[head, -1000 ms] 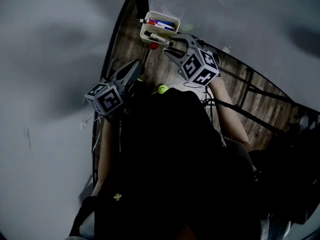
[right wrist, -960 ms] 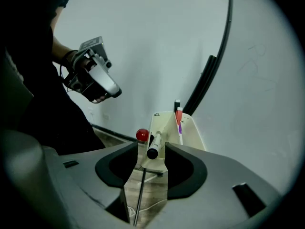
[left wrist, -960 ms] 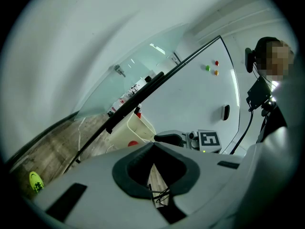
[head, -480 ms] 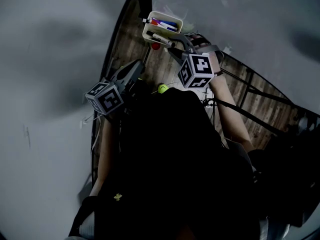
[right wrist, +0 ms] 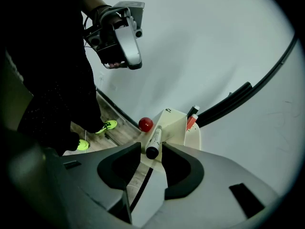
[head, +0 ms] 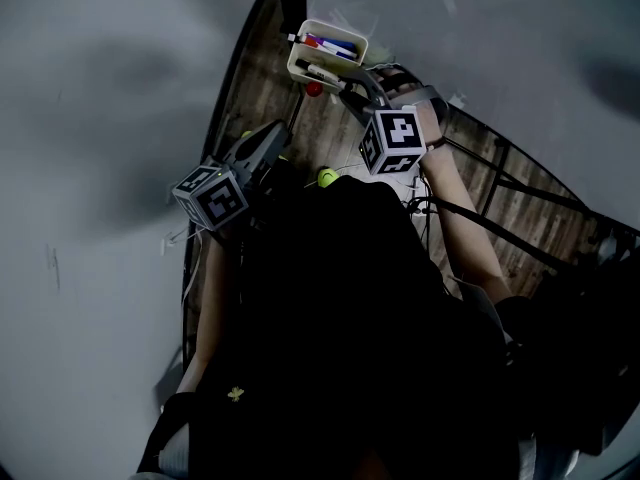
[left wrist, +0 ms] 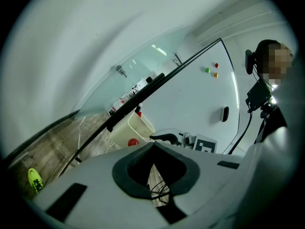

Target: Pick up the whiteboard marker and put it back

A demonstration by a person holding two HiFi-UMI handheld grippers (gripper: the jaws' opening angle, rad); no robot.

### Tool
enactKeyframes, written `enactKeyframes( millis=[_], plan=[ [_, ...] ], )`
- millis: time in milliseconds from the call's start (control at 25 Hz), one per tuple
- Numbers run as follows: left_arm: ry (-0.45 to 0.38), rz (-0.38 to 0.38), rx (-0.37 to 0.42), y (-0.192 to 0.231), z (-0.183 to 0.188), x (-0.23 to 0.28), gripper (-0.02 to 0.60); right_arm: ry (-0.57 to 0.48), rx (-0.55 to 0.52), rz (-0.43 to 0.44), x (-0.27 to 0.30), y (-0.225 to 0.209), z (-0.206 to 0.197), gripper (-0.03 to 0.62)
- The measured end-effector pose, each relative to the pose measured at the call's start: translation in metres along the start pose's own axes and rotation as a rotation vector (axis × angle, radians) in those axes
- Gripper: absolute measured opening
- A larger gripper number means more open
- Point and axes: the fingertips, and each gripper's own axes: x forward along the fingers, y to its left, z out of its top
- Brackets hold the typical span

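Observation:
A white whiteboard marker with a black cap [right wrist: 155, 136] lies on the near rim of a cream pen box [right wrist: 177, 122], cap end toward me. My right gripper [right wrist: 152, 148] points down at it, and its jaws are closing with the marker between the tips; thin gaps still show on both sides. In the head view the marker [head: 318, 72] lies across the box [head: 300, 60] in front of the right gripper [head: 346, 84]. My left gripper [head: 270, 140] hangs lower left, shut and empty, away from the box; its tips meet in the left gripper view [left wrist: 153, 144].
Red and black markers [right wrist: 191, 120] stand in the box, and a red ball [right wrist: 146, 124] sits beside it. A black rail [right wrist: 228, 101] runs along the whiteboard [left wrist: 190, 94], which carries magnets [left wrist: 212, 70] and an eraser [left wrist: 225, 113]. Yellow-green shoes [right wrist: 108, 125] stand on the wood floor.
The right gripper has rolled, turning its marker cube, and edged up toward the box. Its jaws have narrowed around the marker. The left gripper has stayed put.

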Motion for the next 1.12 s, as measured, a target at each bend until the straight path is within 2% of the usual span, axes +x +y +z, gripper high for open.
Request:
enactKeyframes(
  millis=[200,400,1120],
  plan=[
    [-0.004,-0.003,0.009,-0.002,0.000,-0.001,0.032,-0.001,0.004,0.029,0.000,0.003,-0.001,0.120],
    [-0.012,-0.002,0.014,-0.001,0.001,-0.003,0.032,-0.023,0.055,0.033,-0.003,0.001,0.001,0.109],
    [-0.014,-0.021,0.027,-0.010,-0.003,-0.001,0.032,-0.071,0.140,-0.026,-0.019,-0.007,0.003,0.086]
  ],
)
